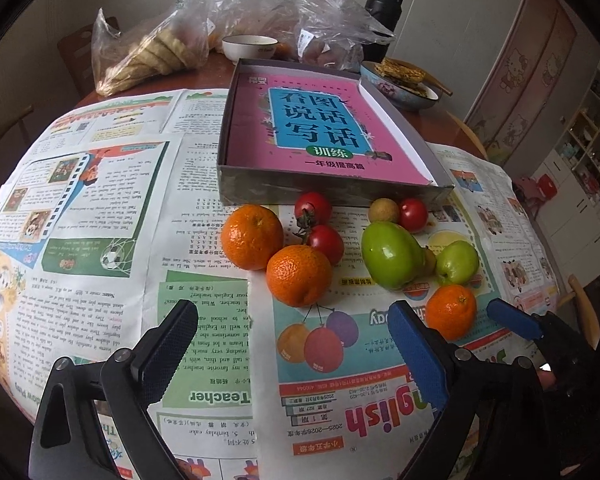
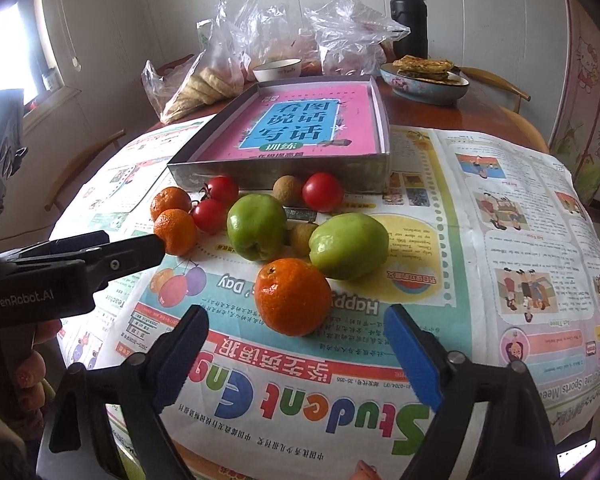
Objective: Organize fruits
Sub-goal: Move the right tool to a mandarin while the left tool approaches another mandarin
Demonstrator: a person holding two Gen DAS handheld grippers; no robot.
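Mandarin (image 2: 293, 297) just ahead of right tool (image 2: 296, 344) — both tools spread wide, left tool (image 1: 294, 338) empty.

Round brown wooden table (image 2: 480, 110), mostly covered by spread newspaper sheets (image 2: 500, 208) reaching the near and side edges. Toward the far half, on the paper: shallow grey box (image 2: 284, 170) holding a pink book (image 2: 312, 124). Just in front of the box's near wall, loose on the paper: three oranges (image 2: 293, 297), three red tomatoes (image 2: 323, 192), two green fruits (image 2: 349, 245), two small brown round fruits (image 2: 287, 190). Along the bare far edge: clear plastic bags (image 2: 220, 64), white bowl (image 2: 277, 69), blue patterned bowl of flatbreads (image 2: 424, 84), black flask (image 2: 409, 20).
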